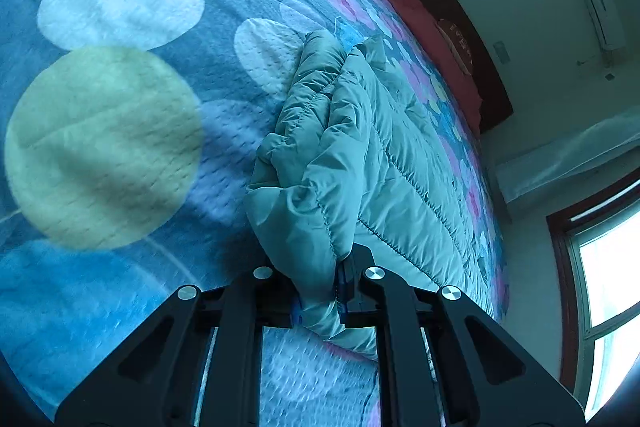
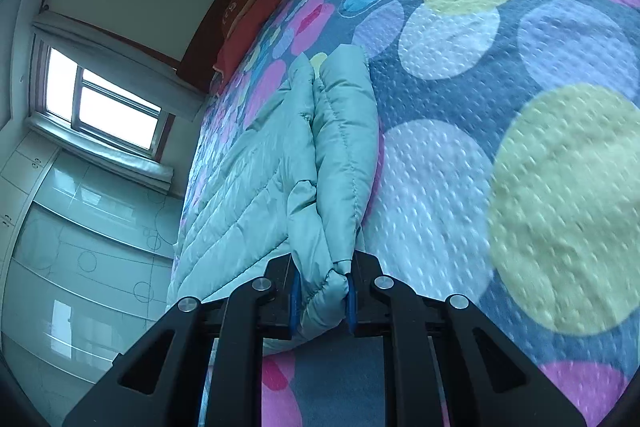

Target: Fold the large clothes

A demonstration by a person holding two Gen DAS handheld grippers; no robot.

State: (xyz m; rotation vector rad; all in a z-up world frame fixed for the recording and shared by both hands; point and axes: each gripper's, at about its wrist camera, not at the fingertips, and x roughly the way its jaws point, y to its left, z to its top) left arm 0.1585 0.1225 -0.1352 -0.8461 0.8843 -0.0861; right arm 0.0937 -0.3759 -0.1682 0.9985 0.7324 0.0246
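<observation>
1. Pinching a bunched edge of the pale green quilted padded jacket (image 1: 360,147), the left gripper (image 1: 318,291) has its blue pads pressed on the fabric.
2. The right gripper (image 2: 322,297) clamps another fold of the jacket (image 2: 256,163).
3. The jacket lies on the blue bedspread with coloured circles (image 1: 120,115), stretching far toward the red pillow (image 1: 432,39).
</observation>
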